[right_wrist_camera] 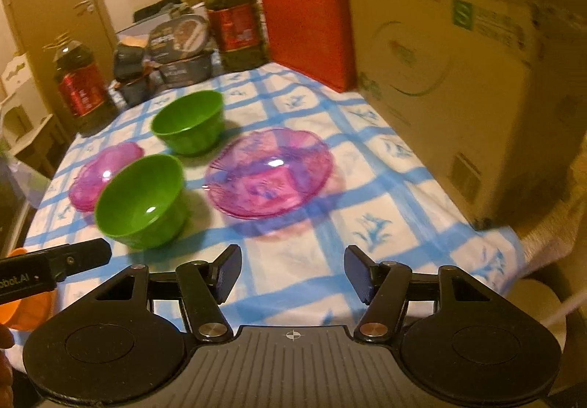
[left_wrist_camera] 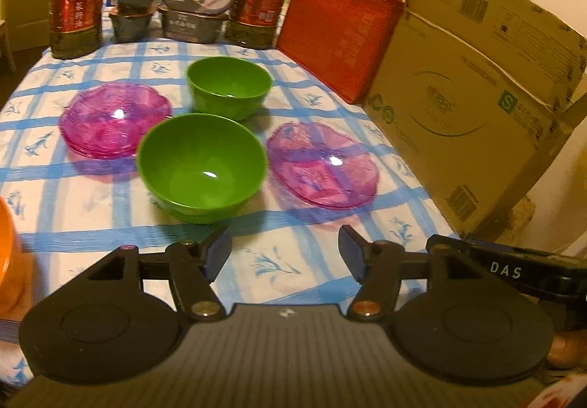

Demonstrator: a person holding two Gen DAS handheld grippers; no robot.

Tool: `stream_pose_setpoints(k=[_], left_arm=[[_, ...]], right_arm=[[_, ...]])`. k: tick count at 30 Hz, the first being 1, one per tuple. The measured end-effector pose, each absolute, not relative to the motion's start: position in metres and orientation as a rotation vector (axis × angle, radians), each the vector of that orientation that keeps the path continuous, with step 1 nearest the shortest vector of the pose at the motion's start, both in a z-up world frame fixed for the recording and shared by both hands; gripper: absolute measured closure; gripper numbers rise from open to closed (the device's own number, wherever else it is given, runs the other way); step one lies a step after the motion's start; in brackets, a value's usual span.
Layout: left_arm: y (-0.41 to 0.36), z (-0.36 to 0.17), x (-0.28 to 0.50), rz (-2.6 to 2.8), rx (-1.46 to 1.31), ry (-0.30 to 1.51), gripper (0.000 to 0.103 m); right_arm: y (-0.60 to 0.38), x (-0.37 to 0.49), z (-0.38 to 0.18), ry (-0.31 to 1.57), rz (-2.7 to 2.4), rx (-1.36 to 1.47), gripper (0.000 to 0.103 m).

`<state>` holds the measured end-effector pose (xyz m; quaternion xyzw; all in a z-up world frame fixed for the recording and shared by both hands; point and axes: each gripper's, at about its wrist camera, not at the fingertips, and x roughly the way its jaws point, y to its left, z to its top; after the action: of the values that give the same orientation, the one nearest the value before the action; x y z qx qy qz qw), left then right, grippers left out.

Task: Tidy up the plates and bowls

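- A tabletop (left_wrist_camera: 91,224) covered with a blue-and-white checked cloth is seen, with a pale wall and a wooden door behind it.
- The left claw (left_wrist_camera: 284,250) is held wide above the near edge of the cloth, with nothing between its jaws.
- The right claw (right_wrist_camera: 291,270) is likewise held wide and empty above the near edge; its side is seen at the right edge of the left wrist view.
- Just beyond the left claw, a near green bowl (left_wrist_camera: 201,166) is set upright on the cloth.
- A far green bowl (left_wrist_camera: 229,87) is placed behind it, apart from it and also upright.
- To the right of the near green bowl, a single pink plate (left_wrist_camera: 322,166) is laid flat, near the bowl but not touching it.
- To the left of the bowls, a stack of pink plates (left_wrist_camera: 113,120) is seen; the number of plates cannot be told.
- An orange object (left_wrist_camera: 9,254) is partly visible at the left edge, close to the left claw; its kind cannot be told.
- Along the right side, a large cardboard box (left_wrist_camera: 473,96) is stood, with a red bag (left_wrist_camera: 337,30) just beside it.
- At the far end, two oil bottles (left_wrist_camera: 77,0) and dark food boxes (left_wrist_camera: 194,4) are lined up.
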<state>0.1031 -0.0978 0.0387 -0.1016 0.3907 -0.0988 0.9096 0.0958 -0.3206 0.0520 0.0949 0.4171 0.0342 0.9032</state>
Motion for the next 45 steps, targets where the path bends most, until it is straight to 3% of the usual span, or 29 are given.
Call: stream_pose_setpoints(k=[28,38,45], left_arm=[[-0.150,-0.017,0.158,-0.081,-0.532,0.830,0.044],[-0.153,-0.048,0.190,0.020,-0.615,0.812,0.052],[-0.157,-0.066,0.211,0.059,-0.619,0.797,0.059]], right_arm=[[-0.390,0.145,0.021,0.886,0.078,0.299,0.041],[-0.396,0.194,-0.001,0.908,0.119,0.336,0.042],[-0.396,0.234,-0.022,0.931,0.160,0.393,0.050]])
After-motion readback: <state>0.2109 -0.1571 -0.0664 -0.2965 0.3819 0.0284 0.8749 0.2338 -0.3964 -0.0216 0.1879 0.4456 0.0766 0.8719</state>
